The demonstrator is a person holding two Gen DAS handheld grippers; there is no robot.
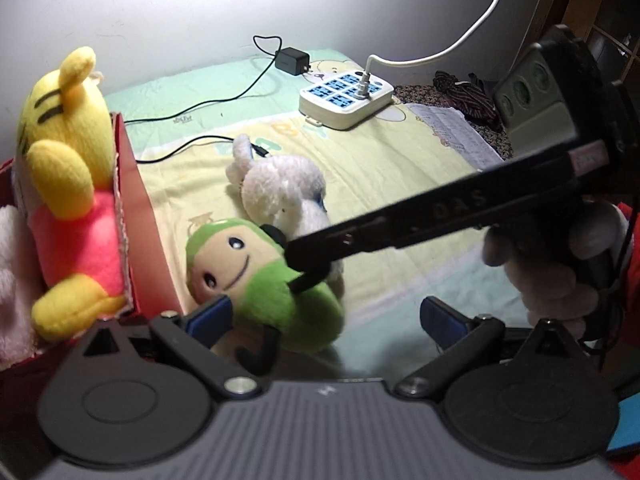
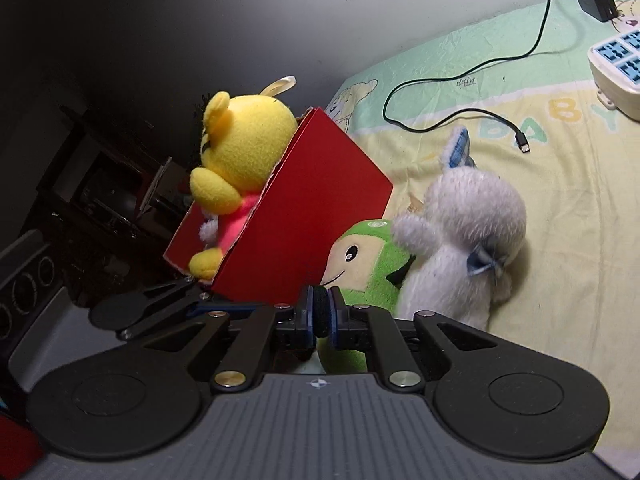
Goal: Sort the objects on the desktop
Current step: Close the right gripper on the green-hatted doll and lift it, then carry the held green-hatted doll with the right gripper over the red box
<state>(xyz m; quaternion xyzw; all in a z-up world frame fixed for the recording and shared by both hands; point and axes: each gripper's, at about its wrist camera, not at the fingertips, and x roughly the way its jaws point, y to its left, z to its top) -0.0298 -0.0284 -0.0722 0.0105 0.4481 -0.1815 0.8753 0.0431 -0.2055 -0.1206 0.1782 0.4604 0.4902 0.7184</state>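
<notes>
At the left edge of the blanket-covered bed, a red box holds a yellow bear plush in a pink shirt, seated upright against the box's near wall, with a pale pink plush pressed in beside it. Just right of the box lies a green plush with a smiling tan face, tipped on its side and touching a white fluffy plush behind it. The left gripper hovers low over the green toy with its blue-padded fingers spread wide, one beside the toy's head and the other off to its right, gripping nothing. From the right edge, the right gripper reaches in at a downward slant, its long black body crossing the white plush, held by a person's pale-gloved hand wrapped around the handle. In the right wrist view, its two fingers are pinched tight on a small black part of the green plush, the pads nearly meeting. Toward the bed's far edge, a black charger trails a black cable across the blanket, and a white power strip with blue sockets sits near the far right corner, a white cord plugged into it.
</notes>
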